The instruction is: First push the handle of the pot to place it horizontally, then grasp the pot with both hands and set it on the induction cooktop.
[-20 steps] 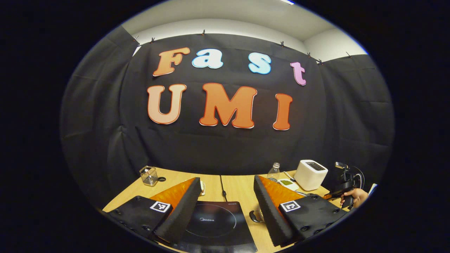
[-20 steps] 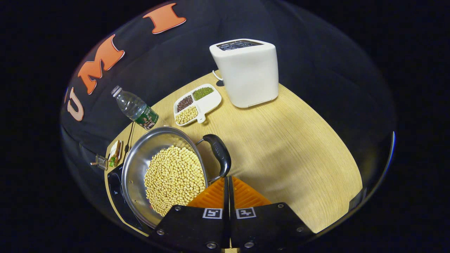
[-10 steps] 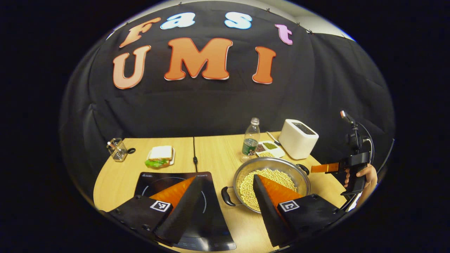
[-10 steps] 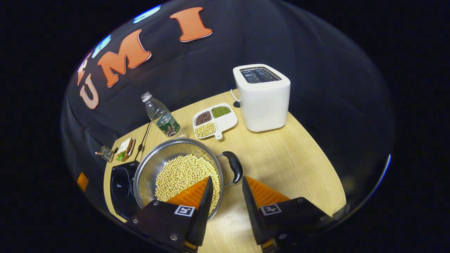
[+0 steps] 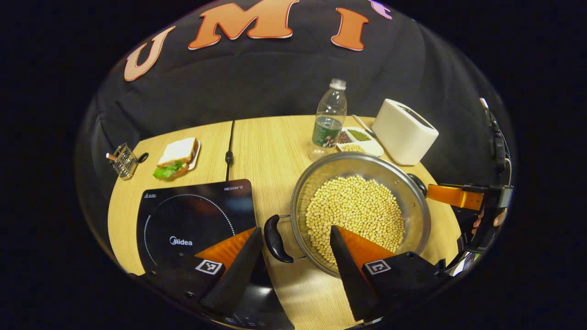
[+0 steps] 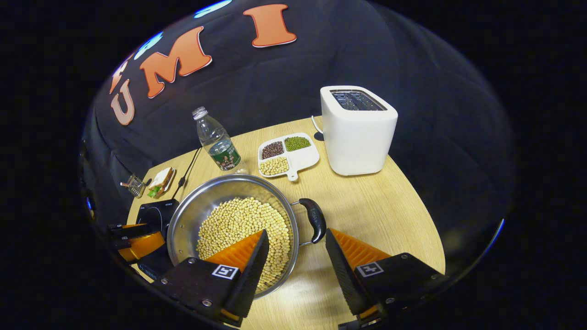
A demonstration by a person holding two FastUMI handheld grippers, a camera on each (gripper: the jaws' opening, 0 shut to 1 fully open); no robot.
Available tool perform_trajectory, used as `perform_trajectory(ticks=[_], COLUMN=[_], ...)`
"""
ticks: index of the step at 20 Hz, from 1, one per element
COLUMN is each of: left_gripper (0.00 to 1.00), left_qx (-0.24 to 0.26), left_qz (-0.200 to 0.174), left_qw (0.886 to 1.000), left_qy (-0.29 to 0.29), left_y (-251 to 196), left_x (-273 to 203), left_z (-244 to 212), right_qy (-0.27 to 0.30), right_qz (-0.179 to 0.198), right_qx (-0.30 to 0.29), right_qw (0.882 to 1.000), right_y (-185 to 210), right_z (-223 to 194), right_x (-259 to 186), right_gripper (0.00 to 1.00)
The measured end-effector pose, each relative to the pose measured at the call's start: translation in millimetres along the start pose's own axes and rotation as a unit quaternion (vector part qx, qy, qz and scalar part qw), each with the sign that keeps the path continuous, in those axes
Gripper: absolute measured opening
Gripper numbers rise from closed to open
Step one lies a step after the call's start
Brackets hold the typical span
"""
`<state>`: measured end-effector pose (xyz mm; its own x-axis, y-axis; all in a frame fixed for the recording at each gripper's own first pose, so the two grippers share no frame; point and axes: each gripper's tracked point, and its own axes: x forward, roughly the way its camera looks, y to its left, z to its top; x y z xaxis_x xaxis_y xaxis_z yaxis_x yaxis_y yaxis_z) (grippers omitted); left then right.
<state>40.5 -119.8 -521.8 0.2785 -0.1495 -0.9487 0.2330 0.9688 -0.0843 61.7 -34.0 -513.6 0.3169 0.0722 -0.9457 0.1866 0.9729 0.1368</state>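
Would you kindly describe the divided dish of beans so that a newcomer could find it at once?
Start at the tall white toaster at the far side of the light wooden table. Just beside it, between the toaster and the clear plastic bottle, lies the small white three-compartment dish. It alone keeps dark, green and pale beans apart, unlike the steel pot filled with pale beans.

Both tongs are spread wide, nothing between their fingers. The left tongs (image 5: pixel 293 240) point forward and down, level with each other. The right tongs (image 6: pixel 296 243) tilt likewise; in the left gripper view they (image 5: pixel 451 196) reach in sideways, a hand (image 5: pixel 486 222) gripping behind.
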Motion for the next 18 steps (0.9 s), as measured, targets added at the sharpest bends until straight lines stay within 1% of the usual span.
perform_trajectory(ticks=[2,3,5,8,10,11,12,14,15,16,18], left_gripper=[0.96,0.96,0.95,0.95,0.96,0.95,0.96,0.96,0.96,0.96,0.94], left_qx=[0.01,0.012,0.009,-0.003,-0.013,-0.011,-0.01,-0.015,-0.015,-0.012,-0.006], left_qz=[0.006,0.011,0.015,0.004,-0.003,-0.007,-0.011,-0.021,-0.026,-0.032,-0.03], left_qw=[1.0,1.0,1.0,1.0,1.0,1.0,1.0,1.0,0.999,0.999,0.999], left_qy=[0.018,0.02,0.018,0.01,0.015,0.0,-0.002,-0.01,-0.013,-0.017,-0.026], left_y=[2.5,2.7,2.6,1.0,-1.5,-3.6,-5.9,-14.8,-18.1,-24.3,-31.1], left_x=[15.3,19.4,27.3,36.6,51.2,55.1,59.9,68.8,73.0,74.5,82.0], left_z=[-10.1,-11.8,-12.5,-10.6,-17.6,-15.6,-11.4,-5.9,-2.7,-2.1,3.8], right_qy=[0.003,0.004,0.005,0.009,0.02,0.021,0.022,0.023,0.028,0.029,0.023], right_qz=[-0.006,-0.008,-0.017,-0.024,-0.036,-0.037,-0.04,-0.044,-0.052,-0.062,-0.084], right_qx=[-0.003,-0.004,-0.014,-0.027,-0.017,-0.016,-0.017,-0.026,-0.032,-0.037,-0.035], right_qw=[1.0,1.0,1.0,0.999,0.999,0.999,0.999,0.998,0.998,0.997,0.996], right_y=[-2.9,-5.9,-10.2,-13.2,-18.5,-18.8,-20.4,-24.1,-28.2,-35.2,-44.8], right_z=[-2.7,-3.1,-4.7,-6.6,-12.3,-14.0,-15.2,-16.0,-18.8,-19.5,-19.5], right_x=[6.3,7.9,13.6,27.1,37.8,41.3,44.8,51.2,53.5,55.0,61.5], right_gripper=[0.81,0.83,0.84,0.85,0.85,0.85,0.85,0.84,0.75,0.79,0.78])
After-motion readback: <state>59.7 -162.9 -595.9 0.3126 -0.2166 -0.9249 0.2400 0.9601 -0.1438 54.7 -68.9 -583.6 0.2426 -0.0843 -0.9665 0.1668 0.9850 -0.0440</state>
